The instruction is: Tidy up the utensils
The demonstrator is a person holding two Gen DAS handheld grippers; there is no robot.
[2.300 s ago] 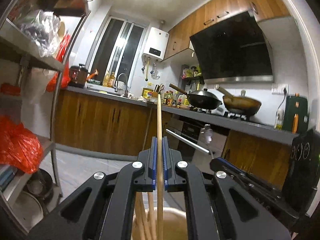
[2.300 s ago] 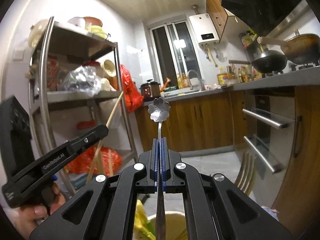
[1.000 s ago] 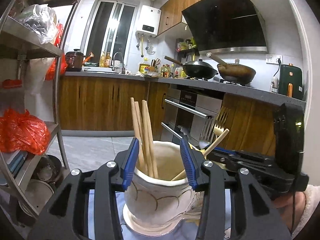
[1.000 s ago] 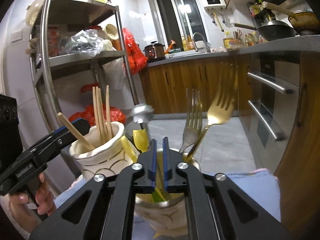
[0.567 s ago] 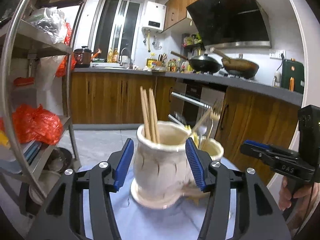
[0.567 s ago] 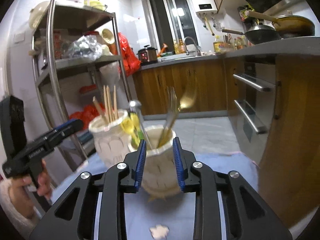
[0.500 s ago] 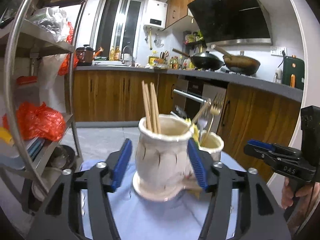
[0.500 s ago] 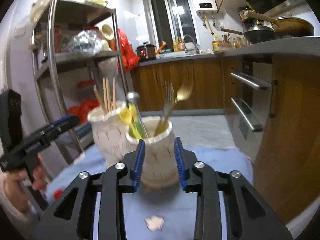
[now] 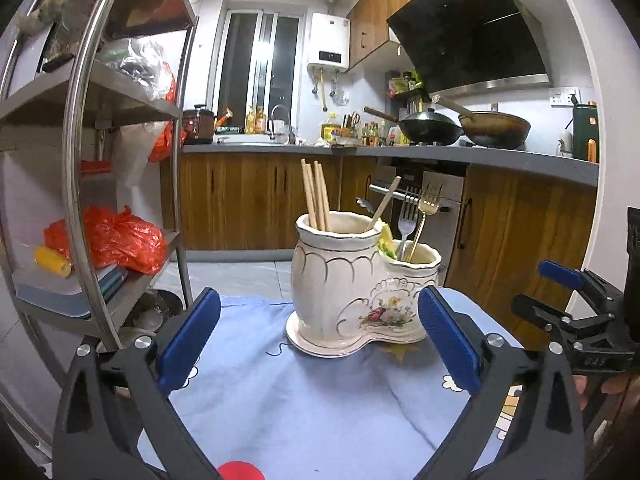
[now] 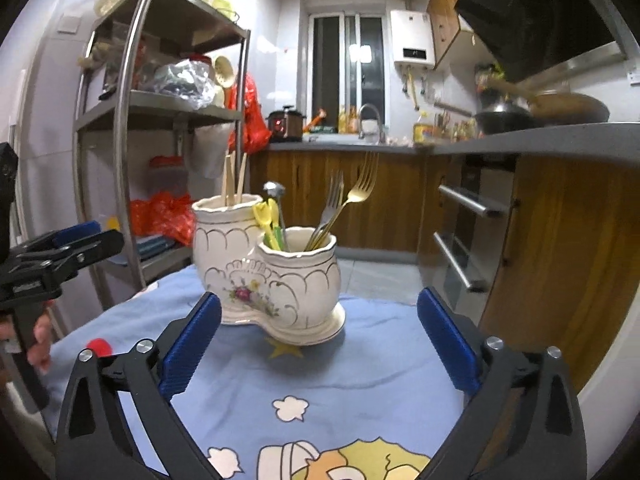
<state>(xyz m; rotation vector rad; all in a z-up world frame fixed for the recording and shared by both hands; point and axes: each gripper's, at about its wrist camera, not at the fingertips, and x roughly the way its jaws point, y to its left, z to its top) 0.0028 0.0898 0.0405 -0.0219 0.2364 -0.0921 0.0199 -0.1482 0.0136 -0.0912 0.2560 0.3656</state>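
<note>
A white two-pot ceramic utensil holder (image 9: 360, 292) (image 10: 268, 276) stands on the blue cloth. Its taller pot holds wooden chopsticks (image 9: 314, 196) (image 10: 232, 180). The lower pot holds a silver fork and a gold fork (image 9: 424, 216) (image 10: 352, 204), yellow-green pieces (image 10: 270, 220) and a flower-ended spoon (image 10: 276, 196). My left gripper (image 9: 318, 344) is drawn back from the holder, jaws still opening wide, nothing between them. My right gripper (image 10: 318, 340) is likewise back, jaws opening, empty. Each gripper also shows at the edge of the other's view: the right gripper (image 9: 576, 312), the left gripper (image 10: 56, 256).
A blue cartoon-print cloth (image 9: 320, 408) (image 10: 320, 380) covers the small table. A steel shelf rack (image 9: 92, 160) (image 10: 132, 128) with red bags stands to the left. Wooden cabinets and an oven (image 10: 468, 236) lie behind. A red object (image 9: 238, 470) (image 10: 99, 346) sits on the cloth.
Both grippers let go of their utensils into the holder, pulled back from it and opened wide. The holder now looks smaller and further away in both views.
</note>
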